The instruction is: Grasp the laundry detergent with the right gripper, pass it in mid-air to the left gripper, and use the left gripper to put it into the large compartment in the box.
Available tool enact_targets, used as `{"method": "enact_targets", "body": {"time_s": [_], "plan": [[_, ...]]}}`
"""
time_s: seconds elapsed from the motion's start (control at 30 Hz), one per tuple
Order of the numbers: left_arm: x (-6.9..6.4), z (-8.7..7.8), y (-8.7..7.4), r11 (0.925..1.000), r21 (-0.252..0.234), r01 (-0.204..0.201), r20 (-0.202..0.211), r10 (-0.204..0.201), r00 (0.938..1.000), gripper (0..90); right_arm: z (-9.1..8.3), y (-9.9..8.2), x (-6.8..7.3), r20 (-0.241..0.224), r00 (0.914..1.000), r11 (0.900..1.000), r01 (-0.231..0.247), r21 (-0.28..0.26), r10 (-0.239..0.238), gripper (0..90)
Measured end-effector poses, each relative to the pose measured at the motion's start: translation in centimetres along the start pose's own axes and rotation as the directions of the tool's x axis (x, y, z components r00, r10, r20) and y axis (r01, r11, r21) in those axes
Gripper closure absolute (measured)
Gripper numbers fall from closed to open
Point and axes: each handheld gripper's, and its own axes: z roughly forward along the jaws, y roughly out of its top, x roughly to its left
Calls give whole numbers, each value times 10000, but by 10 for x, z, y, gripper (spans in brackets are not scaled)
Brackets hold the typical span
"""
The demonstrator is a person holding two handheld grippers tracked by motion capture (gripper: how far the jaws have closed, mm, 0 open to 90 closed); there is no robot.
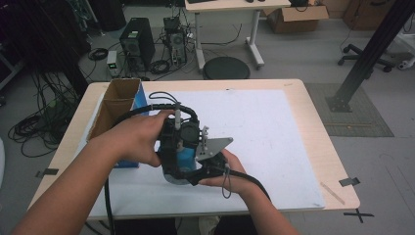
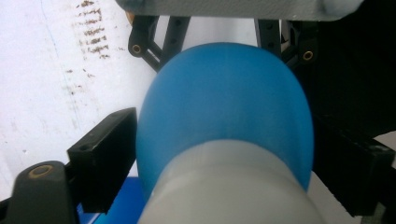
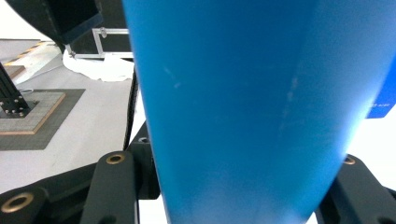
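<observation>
A blue bottle [image 1: 180, 159] with a pale cap end [image 2: 233, 186] is held above the white mat between both hands. My right gripper [image 1: 185, 172] comes in from the right under its grey plate and is shut on the bottle's blue body [image 3: 238, 107]; its black jaws [image 3: 238, 186] flank the body at the bottom of the right gripper view. My left gripper [image 1: 182, 146] reaches over the cap end. Its pads [image 2: 107, 154] stand at either side of the blue shoulder [image 2: 224, 107]. The bottle's bulge hides whether they touch.
An open cardboard box [image 1: 115, 105] stands at the table's left with a blue box [image 1: 141, 100] beside it. The white mat [image 1: 274, 137] covers most of the wooden table [image 1: 313, 122]. Computers, cables and a round stool [image 1: 226, 67] are on the floor beyond.
</observation>
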Motion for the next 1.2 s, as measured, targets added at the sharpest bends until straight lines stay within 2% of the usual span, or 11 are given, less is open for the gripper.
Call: {"method": "enact_targets", "body": {"time_s": [0.43,0.9,1.2], "plan": [[-1,-1,0,10000,35,-63,-91,63,9999,225,-1,1,1,67,10000,10000,-65,-25,65,450],[-1,-1,1,9999,129,-82,59,81,9999,296,-1,0,1,86,9999,10000,-77,-45,77,450],[-1,-2,2,9998,169,-117,-118,119,9999,338,-1,0,2,58,9999,9999,-112,-89,112,450]]}}
